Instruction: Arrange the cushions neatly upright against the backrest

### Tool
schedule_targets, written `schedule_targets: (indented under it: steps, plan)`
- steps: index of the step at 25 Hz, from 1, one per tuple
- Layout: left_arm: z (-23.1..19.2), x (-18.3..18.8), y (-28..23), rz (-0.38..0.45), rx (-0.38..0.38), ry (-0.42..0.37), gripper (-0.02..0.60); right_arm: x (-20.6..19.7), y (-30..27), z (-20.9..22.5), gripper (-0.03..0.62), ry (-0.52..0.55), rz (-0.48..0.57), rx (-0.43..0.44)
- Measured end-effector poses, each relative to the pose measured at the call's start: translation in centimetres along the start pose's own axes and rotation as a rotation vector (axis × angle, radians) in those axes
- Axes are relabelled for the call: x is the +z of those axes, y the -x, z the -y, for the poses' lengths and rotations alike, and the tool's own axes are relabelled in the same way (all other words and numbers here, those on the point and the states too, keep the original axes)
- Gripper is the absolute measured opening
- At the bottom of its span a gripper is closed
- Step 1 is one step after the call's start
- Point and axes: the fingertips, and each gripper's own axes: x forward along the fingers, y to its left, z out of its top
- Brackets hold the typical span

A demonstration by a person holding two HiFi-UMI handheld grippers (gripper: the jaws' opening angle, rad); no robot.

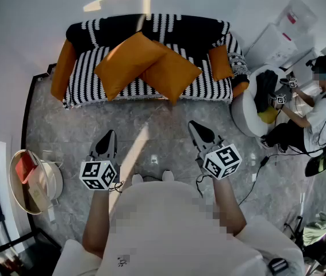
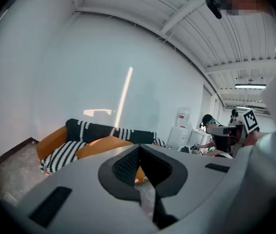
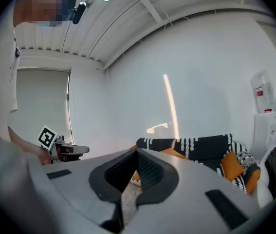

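A sofa (image 1: pixel 94 79) in a black-and-white striped cover, with orange arms, stands against the far wall. Two large orange cushions (image 1: pixel 129 62) (image 1: pixel 173 75) lie flat and overlapping on its seat, corners pointing out. A smaller orange cushion (image 1: pixel 220 62) leans at the sofa's right end. My left gripper (image 1: pixel 110 134) and right gripper (image 1: pixel 195 126) hover over the grey floor well short of the sofa, both shut and holding nothing. In the left gripper view the shut gripper (image 2: pixel 138 148) points at a cushion (image 2: pixel 101 145); the right gripper (image 3: pixel 137 153) faces the sofa (image 3: pixel 196 147).
A white beanbag (image 1: pixel 244 111) with dark and yellow things on it sits right of the sofa, and a person (image 1: pixel 309 117) sits beside it. A round side table (image 1: pixel 22 188) holding a red book stands at left. A cable (image 1: pixel 254 177) runs across the floor.
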Motion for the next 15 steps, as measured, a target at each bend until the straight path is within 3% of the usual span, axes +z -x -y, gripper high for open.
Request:
schedule_targets:
  steps: [10,15]
  plan:
    - [4.0,-1.0,-1.3,-0.001,0.026,-0.011,0.017,-1.2,2.8,3.1,0.021,0.007,-0.026,0.024]
    - [6.0,-1.6,-1.4,0.003,0.036,-0.022,0.017,-1.8,3.8,3.6,0.023,-0.031,-0.020,0.093]
